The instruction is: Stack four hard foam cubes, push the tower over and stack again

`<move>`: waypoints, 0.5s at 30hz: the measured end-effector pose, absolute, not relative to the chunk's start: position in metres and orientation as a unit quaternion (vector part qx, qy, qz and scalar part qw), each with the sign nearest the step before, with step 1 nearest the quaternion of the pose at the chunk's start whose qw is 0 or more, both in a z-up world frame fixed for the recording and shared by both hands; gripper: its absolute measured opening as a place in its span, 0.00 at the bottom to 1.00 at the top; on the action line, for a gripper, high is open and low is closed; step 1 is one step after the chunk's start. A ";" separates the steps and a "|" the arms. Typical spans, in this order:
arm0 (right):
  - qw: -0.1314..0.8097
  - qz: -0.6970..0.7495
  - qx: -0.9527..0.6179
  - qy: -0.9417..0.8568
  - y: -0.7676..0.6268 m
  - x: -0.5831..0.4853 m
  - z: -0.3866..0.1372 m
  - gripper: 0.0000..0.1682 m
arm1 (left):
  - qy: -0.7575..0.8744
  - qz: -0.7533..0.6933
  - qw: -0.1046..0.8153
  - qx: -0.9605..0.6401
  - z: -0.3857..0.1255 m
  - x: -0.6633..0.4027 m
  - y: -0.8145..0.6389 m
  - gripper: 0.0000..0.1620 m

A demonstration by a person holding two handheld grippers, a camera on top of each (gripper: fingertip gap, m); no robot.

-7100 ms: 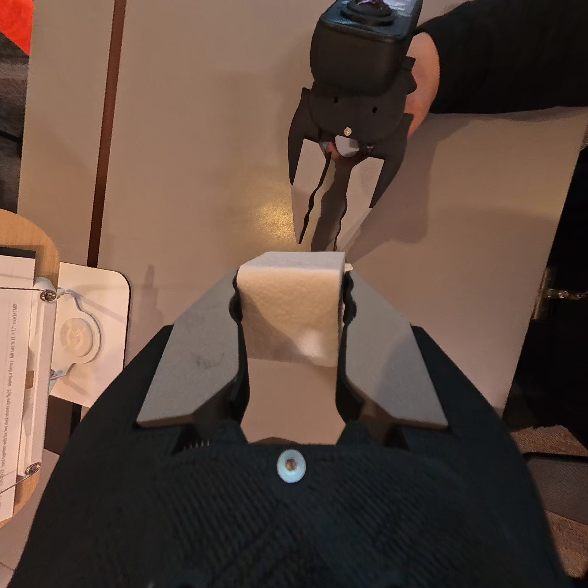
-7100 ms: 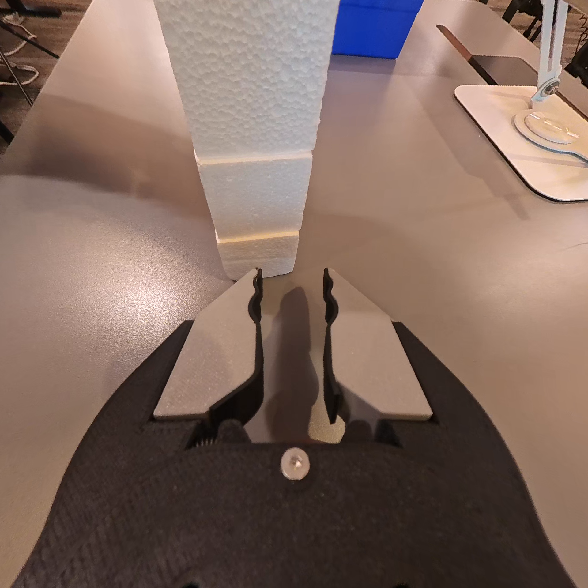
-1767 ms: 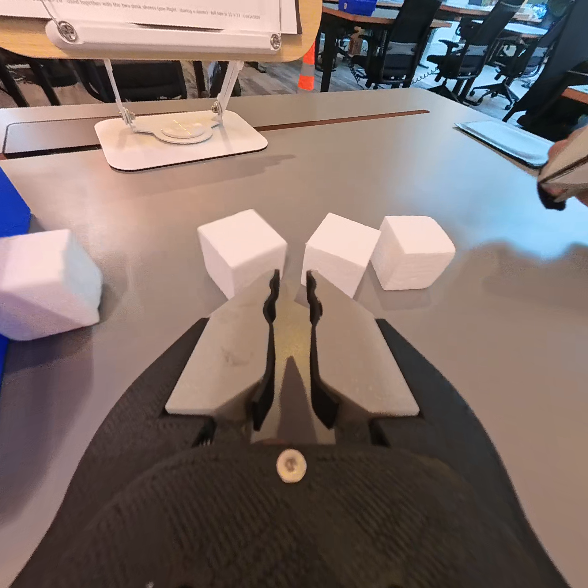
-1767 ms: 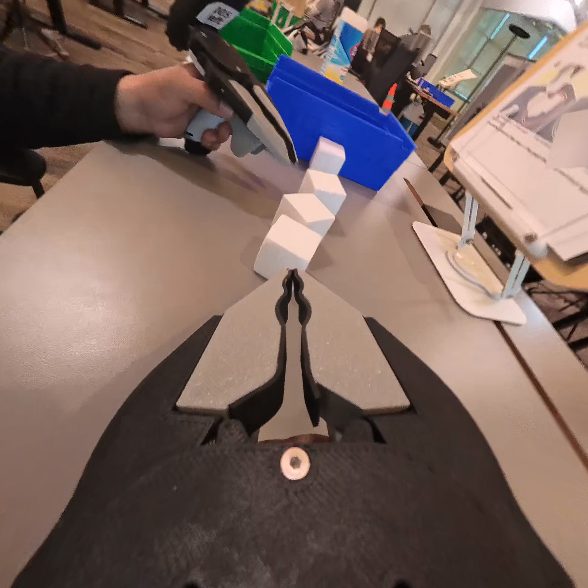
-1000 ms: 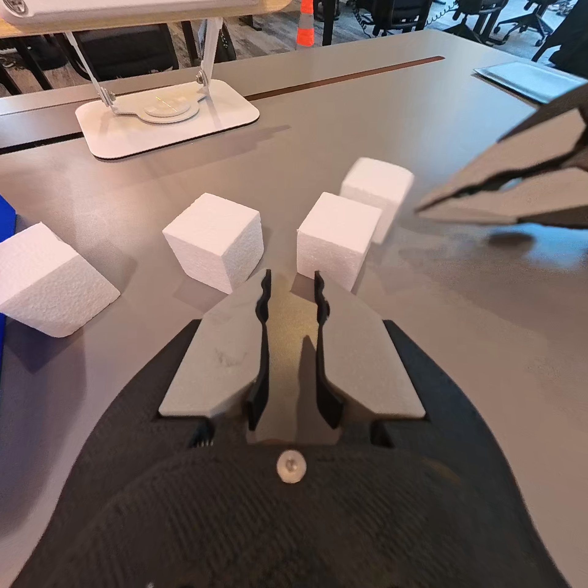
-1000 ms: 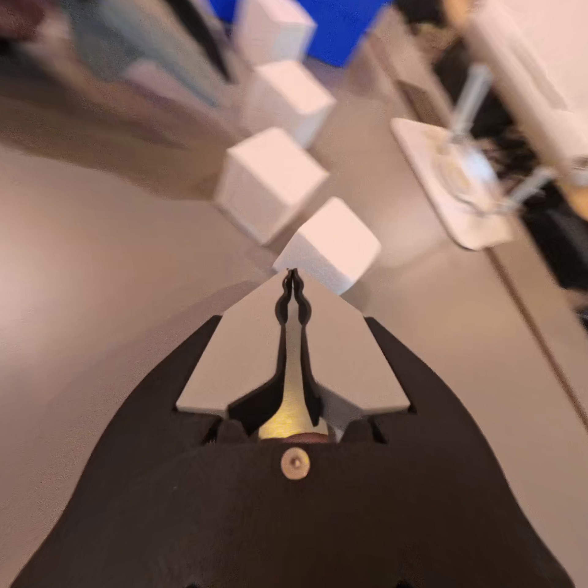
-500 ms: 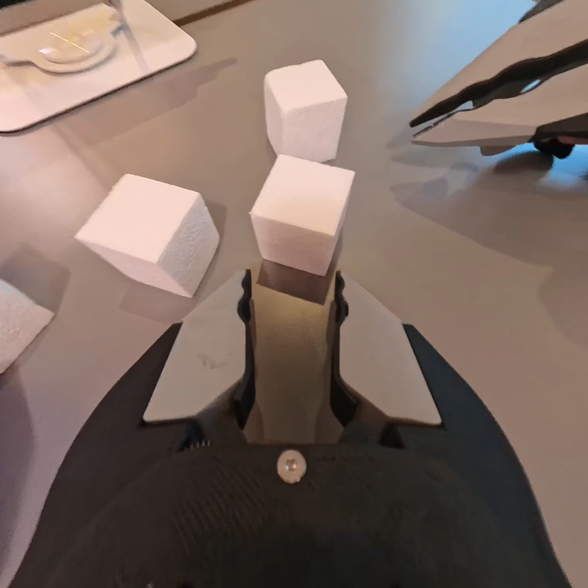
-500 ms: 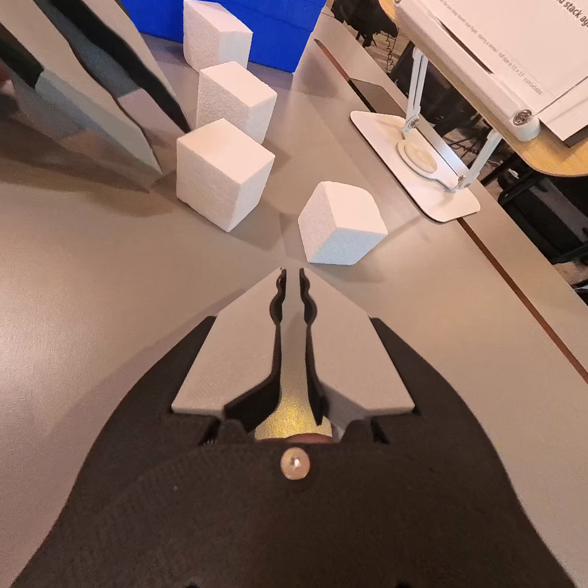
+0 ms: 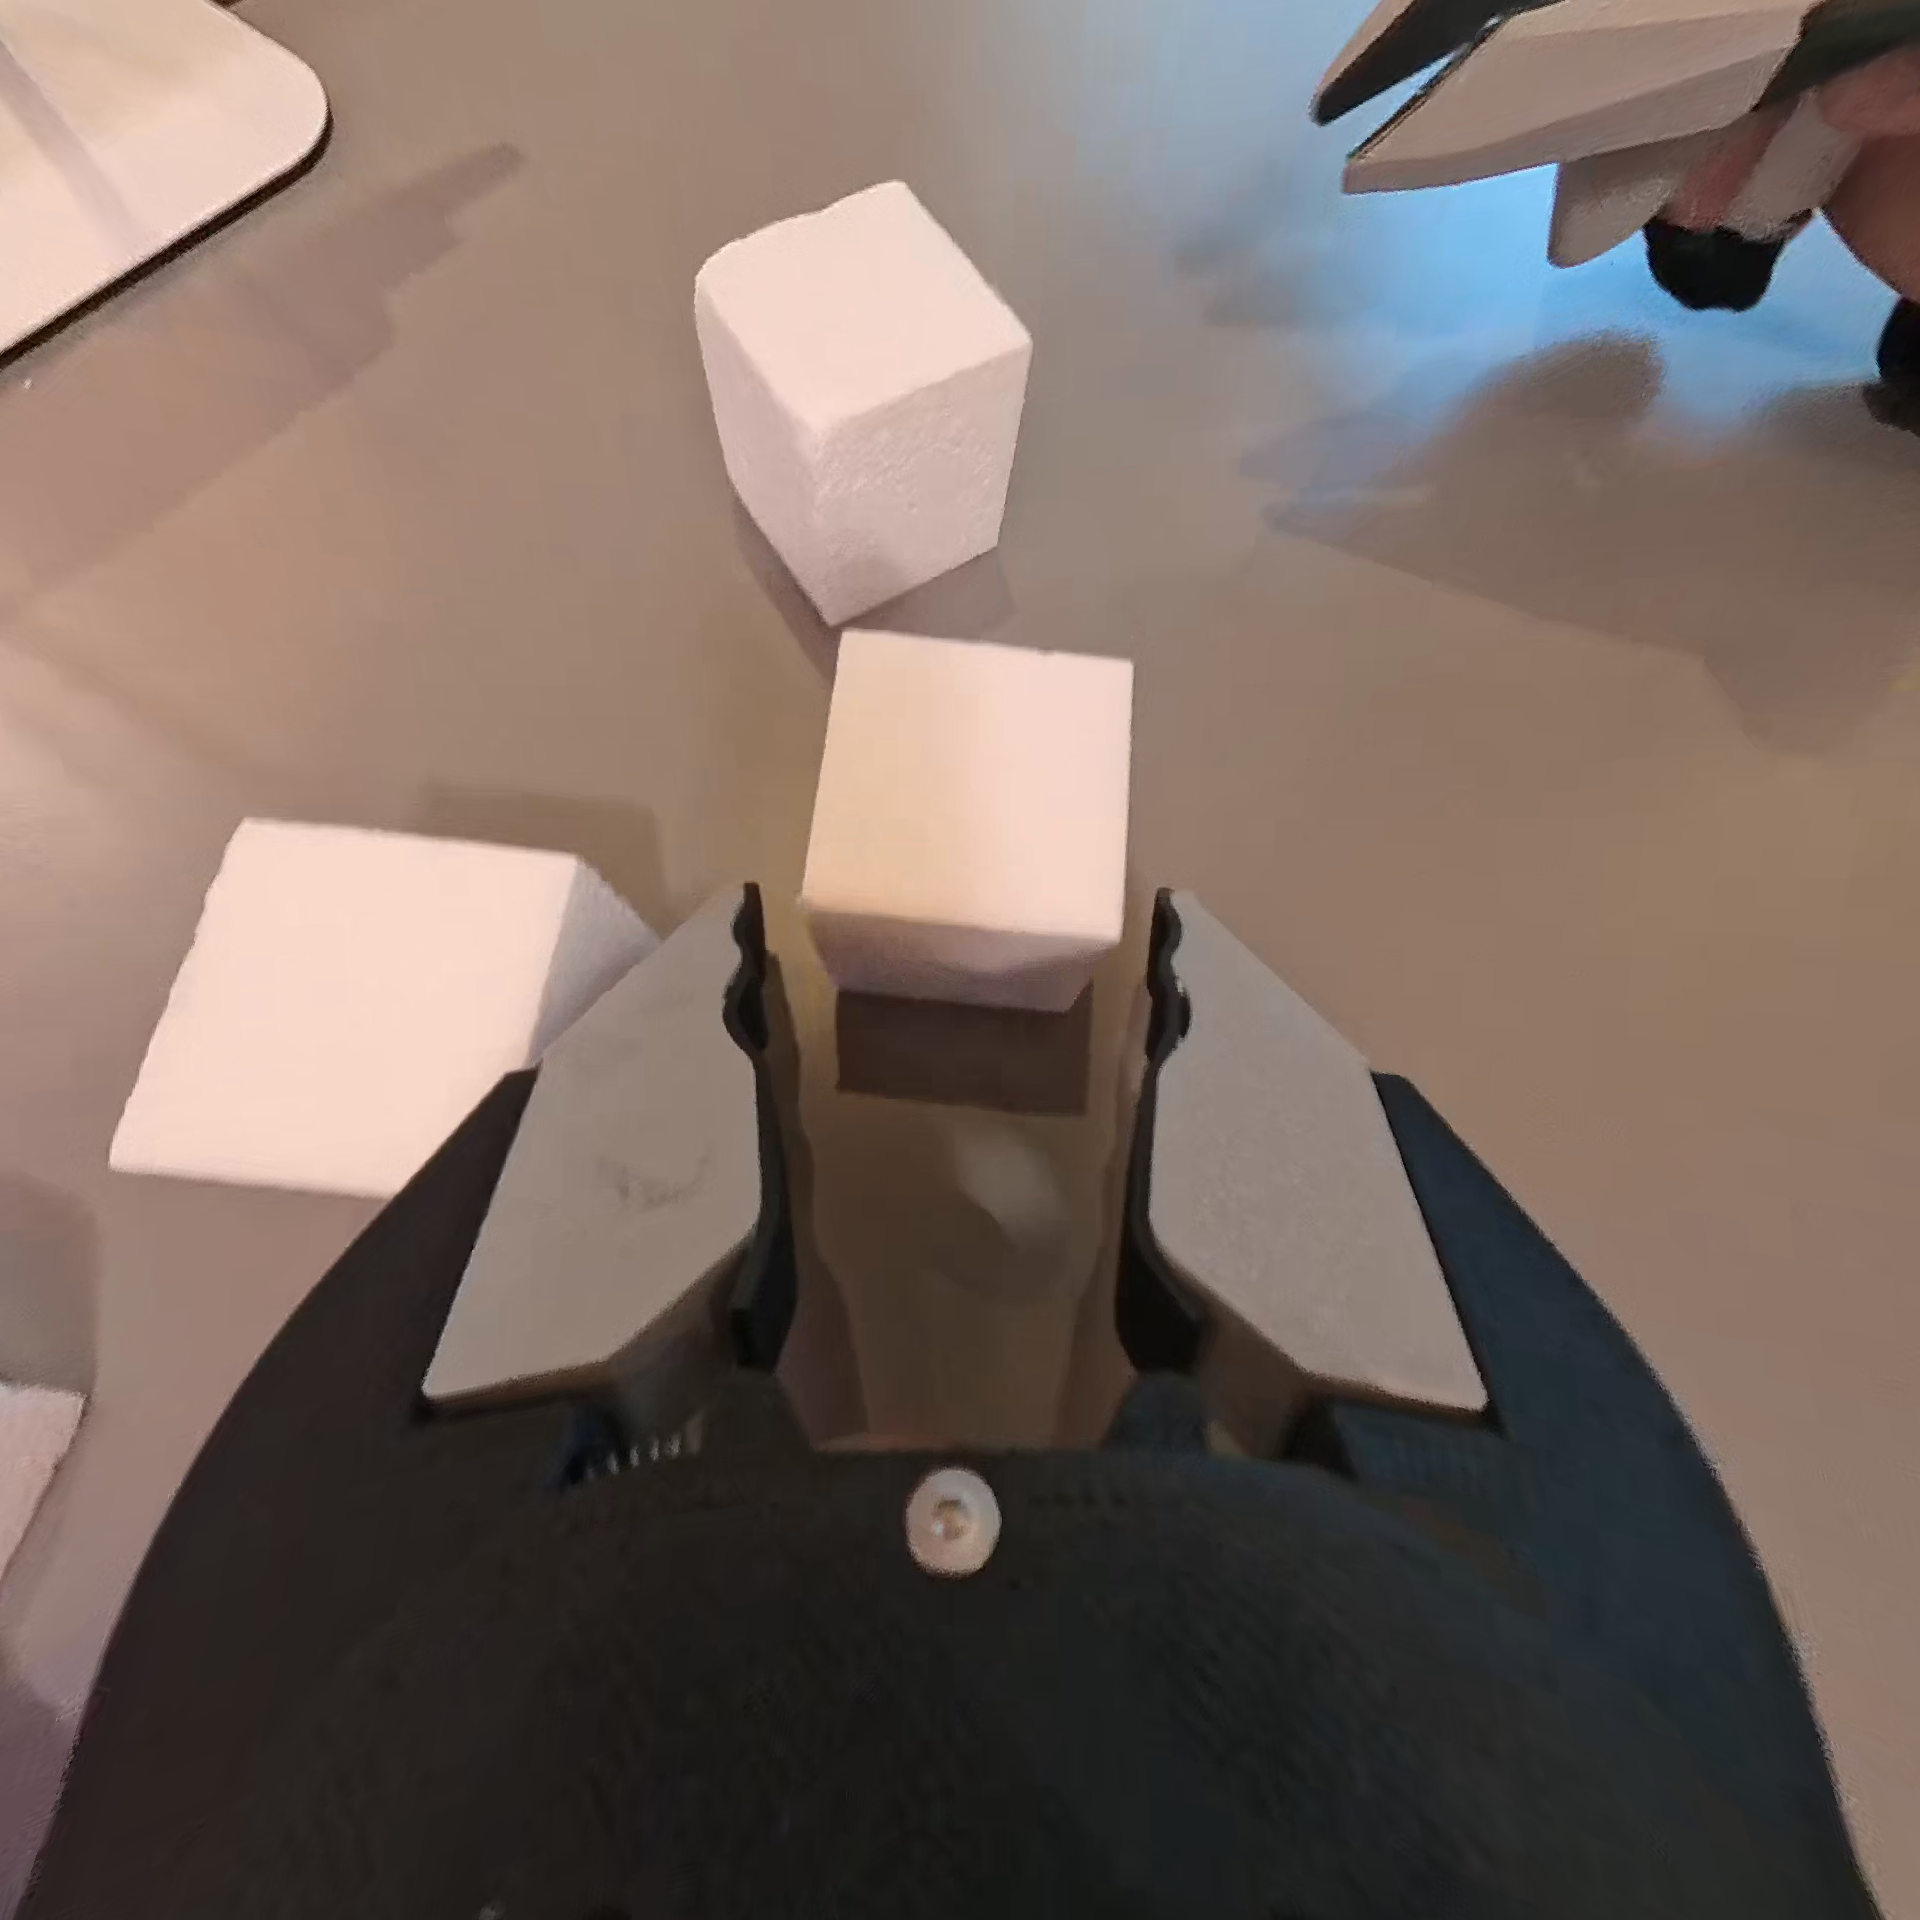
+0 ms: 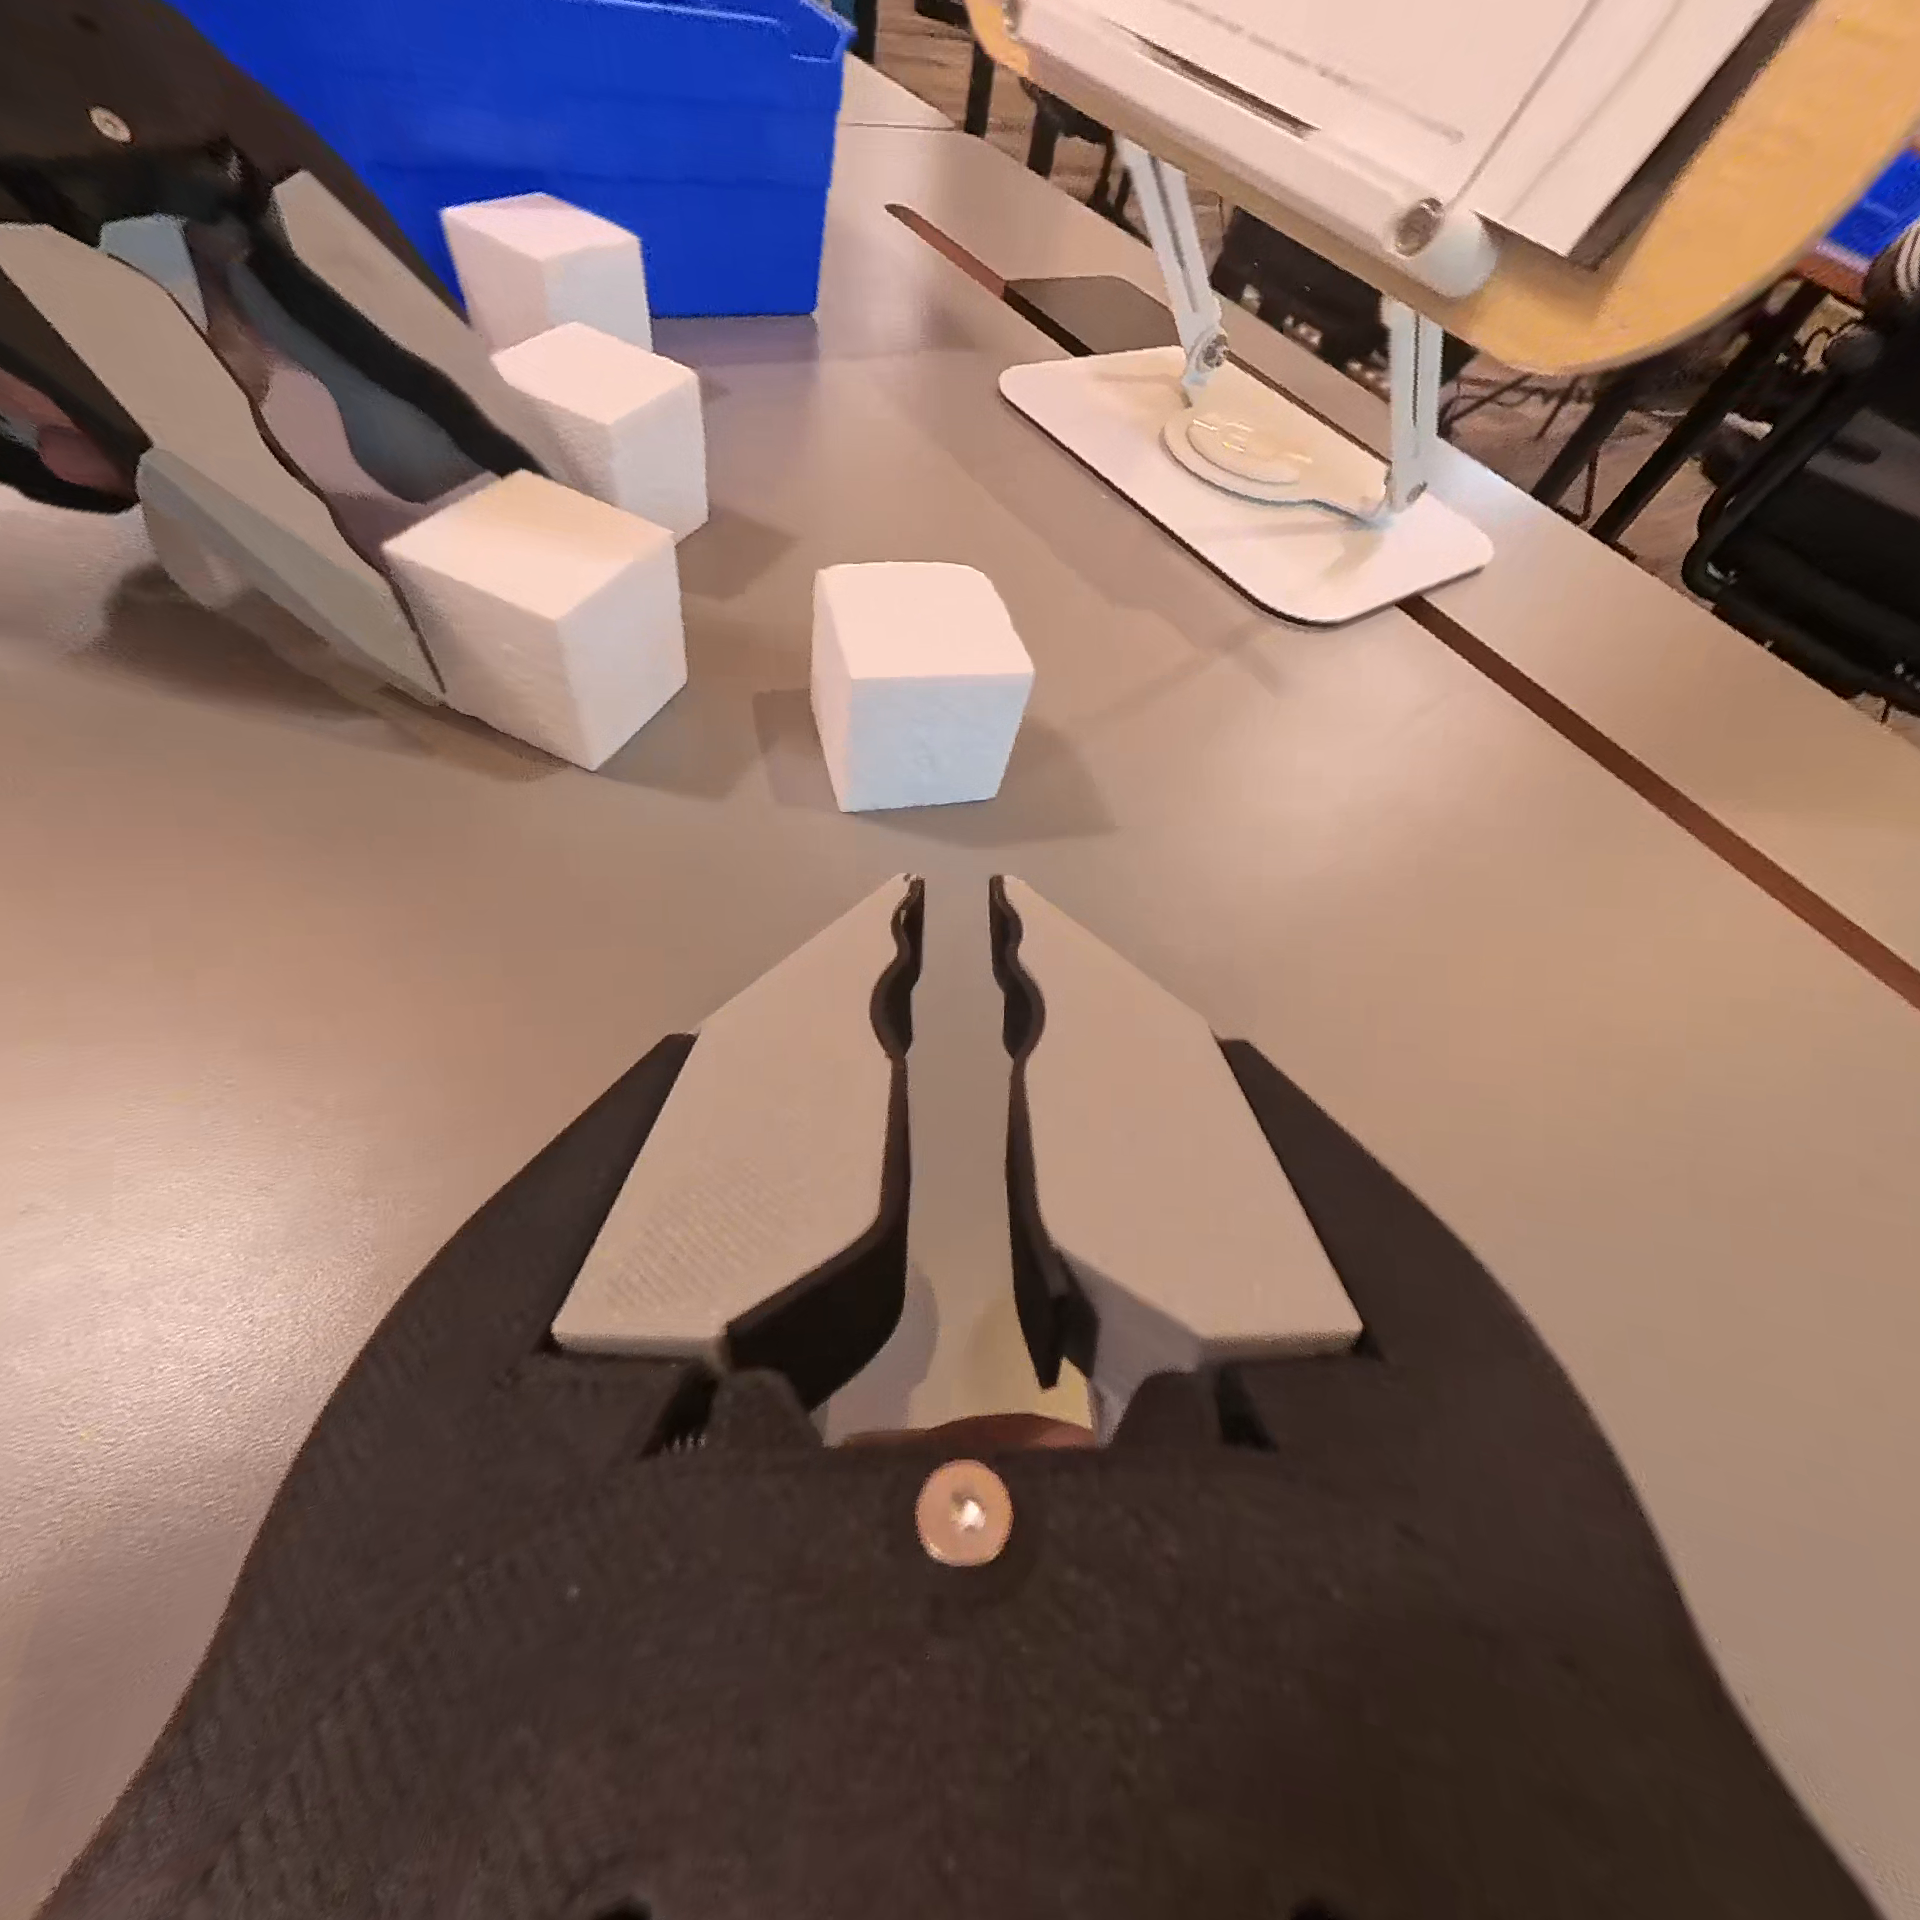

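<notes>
left wrist view: the left tongs (image 9: 956, 935) stand wide open over the grey table (image 9: 1455, 935), tilted down. a white foam cube (image 9: 971, 805) sits just ahead of the tips and between their lines, its near edge level with them; no finger touches it that i can see. a second cube (image 9: 862, 390) lies farther ahead, turned corner-on, apart from the first. a third cube (image 9: 343, 997) lies to the left, partly behind the left finger. a scrap of a fourth cube (image 9: 31, 1455) shows at the left edge. the right tongs (image 9: 1538, 114) hang at the upper right, well apart. a white stand base (image 9: 135, 156) sits at the upper left.

right wrist view: the right tongs (image 10: 954, 883) are narrowly open with nothing between the fingers, above bare table (image 10: 312, 1039). the corner-on cube (image 10: 920, 681) lies just ahead of them. to the left, the left tongs (image 10: 447, 561) straddle the near cube (image 10: 545, 613); whether they touch it i cannot tell. behind it are two more cubes (image 10: 613, 426) (image 10: 551, 260) in a row, the last before a blue bin (image 10: 540, 125). the white stand (image 10: 1268, 436) rises at the right.
</notes>
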State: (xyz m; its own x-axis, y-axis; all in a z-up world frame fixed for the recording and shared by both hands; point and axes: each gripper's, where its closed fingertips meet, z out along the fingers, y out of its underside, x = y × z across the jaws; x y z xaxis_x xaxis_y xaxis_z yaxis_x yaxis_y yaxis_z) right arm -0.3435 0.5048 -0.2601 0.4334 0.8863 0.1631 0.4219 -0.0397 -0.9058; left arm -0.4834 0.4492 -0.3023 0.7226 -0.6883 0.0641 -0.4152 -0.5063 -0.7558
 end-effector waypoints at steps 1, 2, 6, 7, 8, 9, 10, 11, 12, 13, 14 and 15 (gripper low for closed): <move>0.499 0.235 -0.686 -0.474 0.508 -0.341 -0.260 0.06 | 0.334 -0.182 0.374 -0.846 -0.302 -0.479 0.451 0.43; 0.499 0.238 -0.688 -0.469 0.510 -0.339 -0.260 0.06 | 0.344 -0.184 0.372 -0.842 -0.301 -0.474 0.453 0.41; 0.499 0.261 -0.694 -0.448 0.516 -0.332 -0.254 0.06 | 0.406 -0.198 0.352 -0.820 -0.305 -0.446 0.449 0.36; 0.501 0.265 -0.695 -0.444 0.517 -0.331 -0.252 0.06 | 0.417 -0.199 0.349 -0.815 -0.305 -0.439 0.449 0.36; 0.503 0.266 -0.695 -0.440 0.518 -0.329 -0.250 0.06 | 0.429 -0.202 0.344 -0.810 -0.306 -0.431 0.448 0.36; 0.506 0.266 -0.695 -0.436 0.519 -0.327 -0.248 0.06 | 0.441 -0.205 0.338 -0.805 -0.306 -0.422 0.447 0.36; 0.508 0.268 -0.695 -0.433 0.521 -0.325 -0.246 0.06 | 0.454 -0.207 0.333 -0.800 -0.306 -0.414 0.446 0.36; 0.510 0.270 -0.695 -0.430 0.522 -0.323 -0.244 0.06 | 0.466 -0.207 0.328 -0.795 -0.306 -0.406 0.446 0.36; 0.510 0.273 -0.695 -0.426 0.523 -0.322 -0.243 0.06 | 0.478 -0.207 0.324 -0.790 -0.307 -0.398 0.446 0.36; 0.511 0.276 -0.695 -0.423 0.523 -0.321 -0.241 0.06 | 0.490 -0.209 0.318 -0.784 -0.307 -0.390 0.445 0.36; 0.511 0.279 -0.696 -0.420 0.524 -0.319 -0.240 0.06 | 0.502 -0.213 0.311 -0.779 -0.307 -0.383 0.444 0.36; 0.511 0.282 -0.696 -0.418 0.524 -0.318 -0.239 0.06 | 0.512 -0.216 0.304 -0.774 -0.308 -0.375 0.443 0.37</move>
